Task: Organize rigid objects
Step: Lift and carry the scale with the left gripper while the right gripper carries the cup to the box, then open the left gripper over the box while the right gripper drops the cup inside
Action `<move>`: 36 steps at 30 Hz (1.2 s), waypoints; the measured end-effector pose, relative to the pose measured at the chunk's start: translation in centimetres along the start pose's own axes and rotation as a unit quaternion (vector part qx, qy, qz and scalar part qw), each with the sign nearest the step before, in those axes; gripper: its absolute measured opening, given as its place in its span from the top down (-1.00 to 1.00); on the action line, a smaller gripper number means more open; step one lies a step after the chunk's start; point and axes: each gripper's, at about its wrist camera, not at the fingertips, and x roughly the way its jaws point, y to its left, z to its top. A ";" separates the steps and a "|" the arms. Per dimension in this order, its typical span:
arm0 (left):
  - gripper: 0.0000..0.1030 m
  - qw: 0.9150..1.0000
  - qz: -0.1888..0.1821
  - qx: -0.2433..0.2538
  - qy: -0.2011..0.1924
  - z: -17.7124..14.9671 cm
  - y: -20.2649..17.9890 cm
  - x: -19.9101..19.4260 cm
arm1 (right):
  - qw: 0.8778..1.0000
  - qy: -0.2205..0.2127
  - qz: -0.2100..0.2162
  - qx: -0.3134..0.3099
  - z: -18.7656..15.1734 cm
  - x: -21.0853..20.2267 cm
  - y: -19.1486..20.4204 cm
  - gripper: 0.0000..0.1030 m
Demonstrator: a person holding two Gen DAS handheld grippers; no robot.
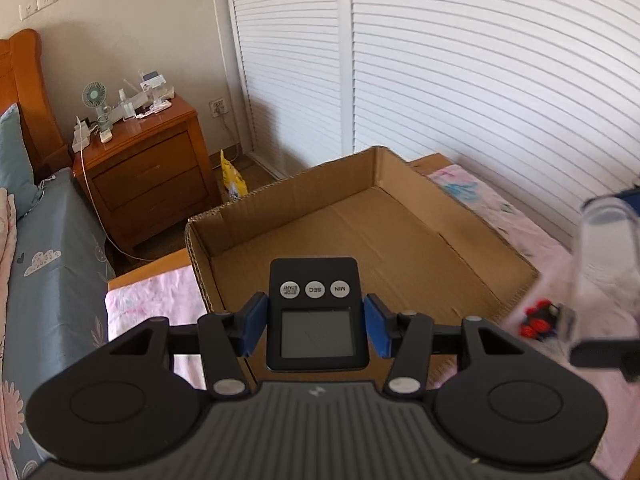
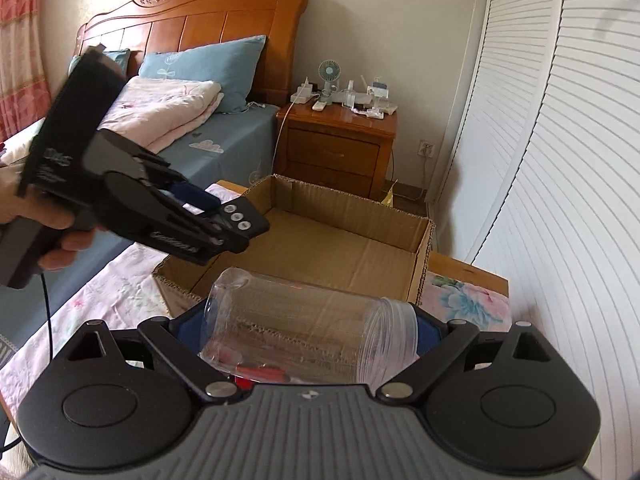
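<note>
the cardboard box (image 1: pixel 360 216) sits mid-frame on the bed (image 1: pixel 520 224), with the timer (image 1: pixel 316 314) held over its near edge. the jar (image 1: pixel 608 240) is at the right edge, and the nightstand (image 1: pixel 148 160) stands upper left behind the box.

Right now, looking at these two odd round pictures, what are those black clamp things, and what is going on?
They are hand-held grippers, one in each of a person's hands, each carrying a wide-angle camera that looks along its two fingers. The left camera's picture shows the left gripper clamped on a black digital kitchen timer above an open, empty brown cardboard box lying on a pink floral bedsheet. The right camera's picture shows the right gripper holding a clear plastic jar sideways near the same box. A small red and black item lies on the sheet.
</note>
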 end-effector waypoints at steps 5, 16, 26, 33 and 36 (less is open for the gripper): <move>0.00 1.000 0.011 -0.011 0.016 1.1 1.0 3.0 | 1.000 0.011 -0.002 0.003 0.7 1.9 -0.7 -0.89; -0.67 0.998 0.066 -0.017 -0.014 1.4 2.0 3.8 | 0.999 0.030 -0.008 0.018 1.4 4.5 -1.7 -0.89; -0.90 0.997 0.042 -0.038 -0.050 -2.4 1.5 -3.6 | 0.999 0.042 -0.018 0.028 3.2 6.8 -2.3 -0.89; -0.93 0.996 0.058 -0.048 -0.053 -6.9 -0.1 -7.0 | 0.997 0.056 -0.029 0.034 5.5 10.2 -2.8 -0.89; -0.93 0.995 0.048 -0.069 -0.051 -8.7 -0.5 -7.8 | 0.997 0.060 -0.040 0.037 6.5 11.9 -2.9 -0.90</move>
